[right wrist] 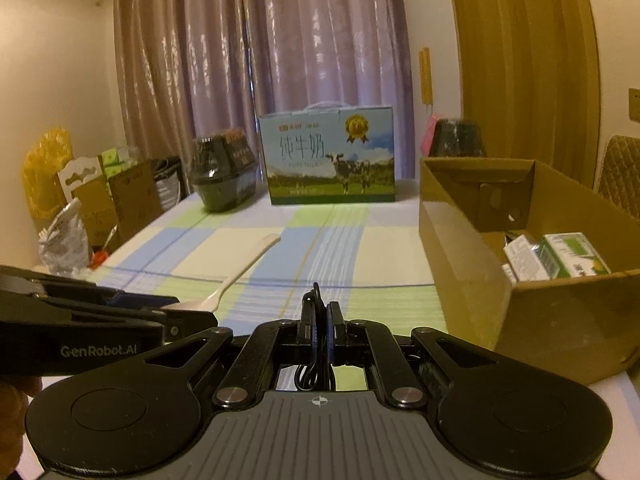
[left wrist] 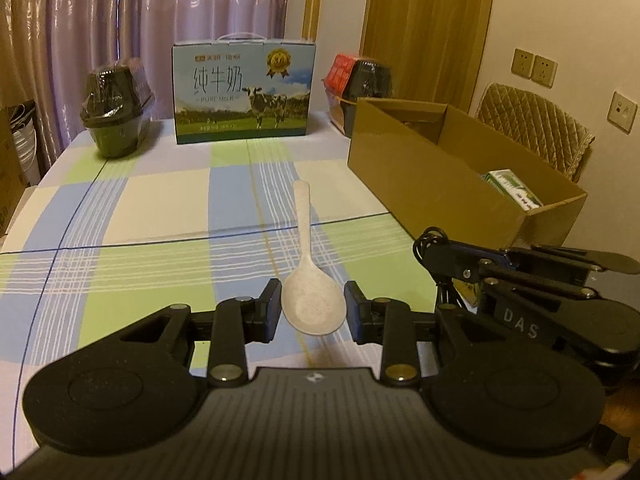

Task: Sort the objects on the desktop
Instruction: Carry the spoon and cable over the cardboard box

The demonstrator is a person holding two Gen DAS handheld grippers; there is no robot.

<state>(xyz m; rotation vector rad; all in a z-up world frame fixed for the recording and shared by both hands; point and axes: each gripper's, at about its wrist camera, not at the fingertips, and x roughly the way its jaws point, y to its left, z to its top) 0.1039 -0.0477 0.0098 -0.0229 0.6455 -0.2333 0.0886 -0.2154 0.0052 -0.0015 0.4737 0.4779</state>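
Judging by looks, the white spoon (left wrist: 310, 276) is light, rigid plastic with a smooth speckled finish, so likely a bit slick; not fragile. It lies flat on the checked cloth of the desk (left wrist: 140, 216), bowl nearest the camera, handle pointing away toward the milk carton (left wrist: 243, 90). Left gripper (left wrist: 313, 308) has its fingers (left wrist: 272, 308) apart, one either side of the spoon bowl; left pad looks touching or nearly touching the bowl edge, right pad just beside it with a small gap, can't tell true contact. Nothing held yet. Bowl is the widest part and curved, so a pinch there may slide; the neck where handle meets bowl, or the flat handle, looks like a safer hold, though the bowl is what sits between the pads now. Right gripper (right wrist: 320, 320) has its fingers together, clamped on a black cable (right wrist: 310, 376), thin, soft and floppy, its loops hanging below the pads. The left wrist view shows the same bundle at the tip of the right gripper, near the cardboard box (right wrist: 472, 264), which is open-topped, just right of the spoon area and already holds small green-and-white cartons (right wrist: 568, 256). Box seems the likely drop spot for both items.
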